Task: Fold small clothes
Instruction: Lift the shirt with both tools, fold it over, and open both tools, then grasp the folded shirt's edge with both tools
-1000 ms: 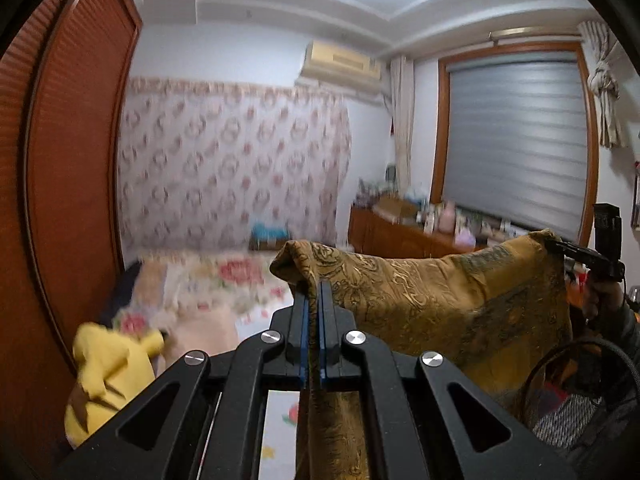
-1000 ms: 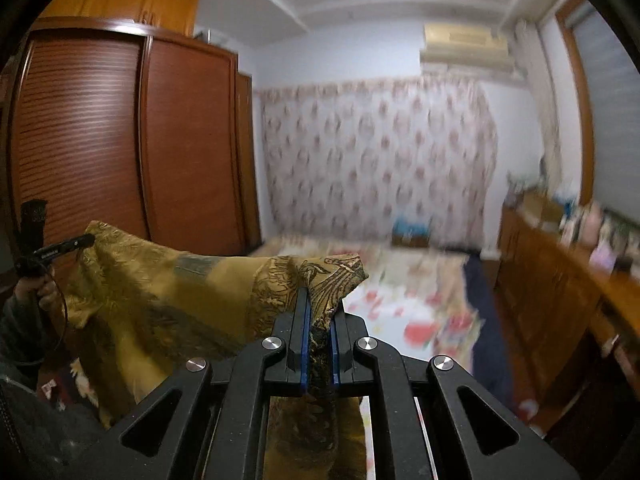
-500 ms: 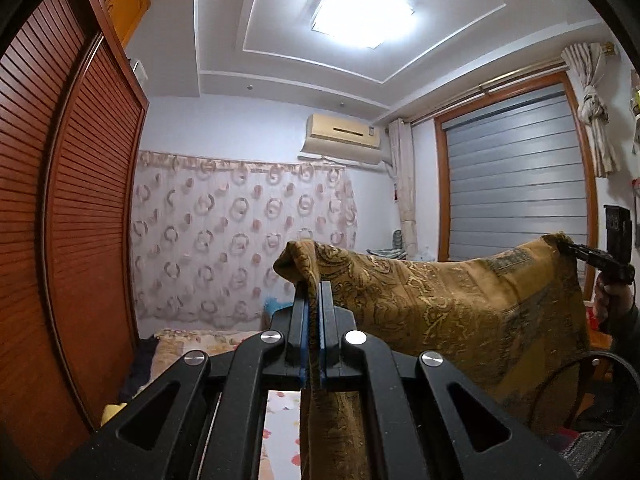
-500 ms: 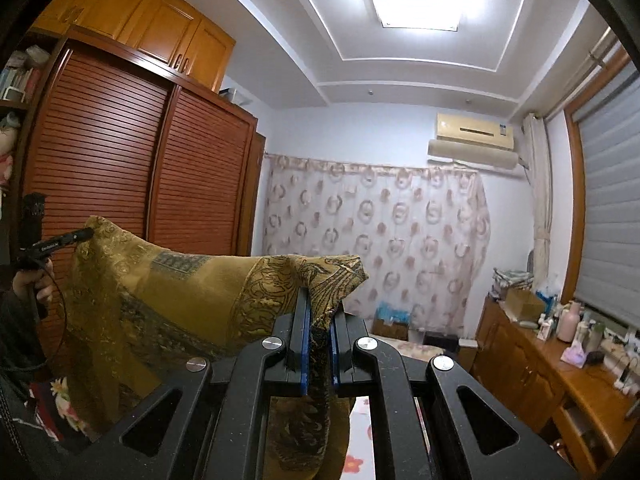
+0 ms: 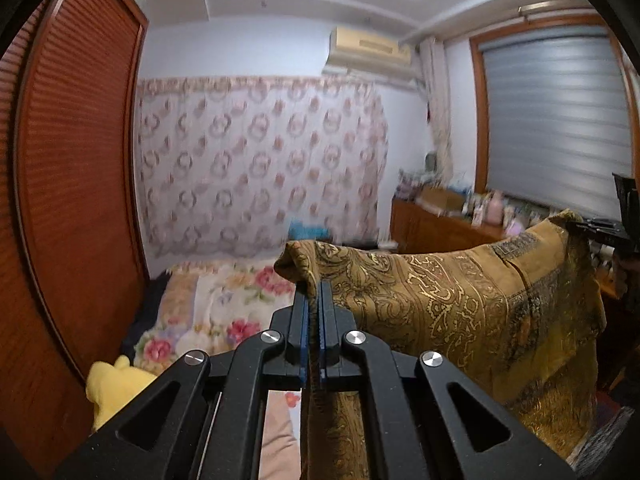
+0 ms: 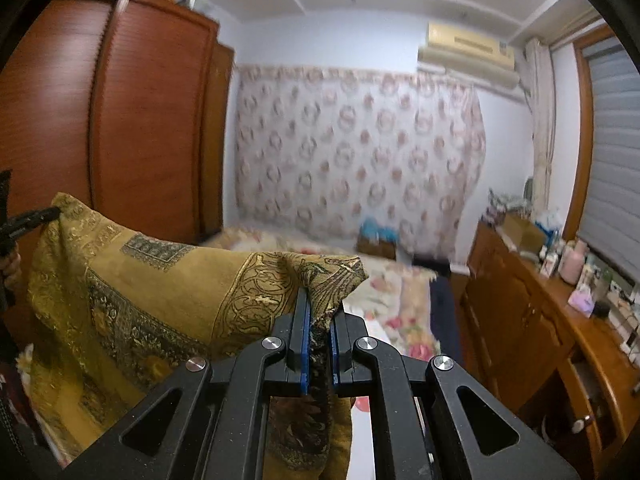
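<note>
Mustard-gold paisley cloth [image 5: 440, 304], black grippers, floral bedspread [image 5: 224, 300], reddish-brown wardrobe [image 6: 120, 120]

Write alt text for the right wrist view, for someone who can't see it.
The right gripper is shut on one top corner of a gold patterned cloth, which stretches left to the left gripper pinching its other corner. Behind lie a floral bed, a wooden wardrobe and a patterned curtain.

Open air ahead over bed [image 5: 224, 296] (wardrobe [image 5: 76, 184] left, dresser [image 6: 532, 320] right)
</note>
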